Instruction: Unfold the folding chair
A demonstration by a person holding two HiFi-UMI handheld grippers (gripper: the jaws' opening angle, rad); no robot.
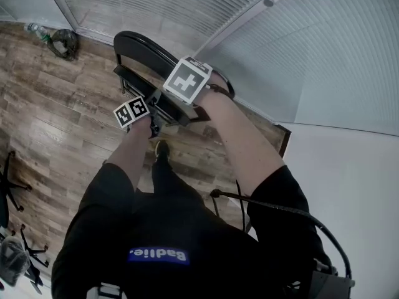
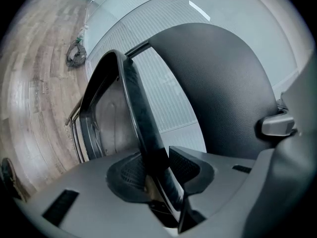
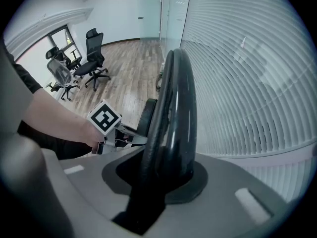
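Barely begun. Found the folding chair (image 1: 134,45) still shut flat, upright on the wooden floor (image 1: 43,123), just ahead of the person and near the striped glass wall (image 1: 187,5) on the far side. Done so far: a hold taken with both tools. Left to do: swinging seat and back apart until fully open, then setting down on all the legs.

Clamped with the left gripper (image 2: 161,171) on a black frame tube (image 2: 133,98) at the near left of the chair, pads pressing from both sides, jaws narrowed to the tube's width. Clamped with the right gripper (image 3: 161,177) from above on the top bow (image 3: 176,98), jaws likewise drawn in to that thickness, with nothing else between them.

Looks black all over: glossy on the tubing, matt and finely textured on the broad panel (image 2: 223,83) beside it. Probably the backrest, though hard to tell seat from back at this angle. Looks slim, with no gap opened between the parts in the head view. Likely stiff at the hinge and apt to tip, so worth keeping one hold fixed while drawing the other part out.
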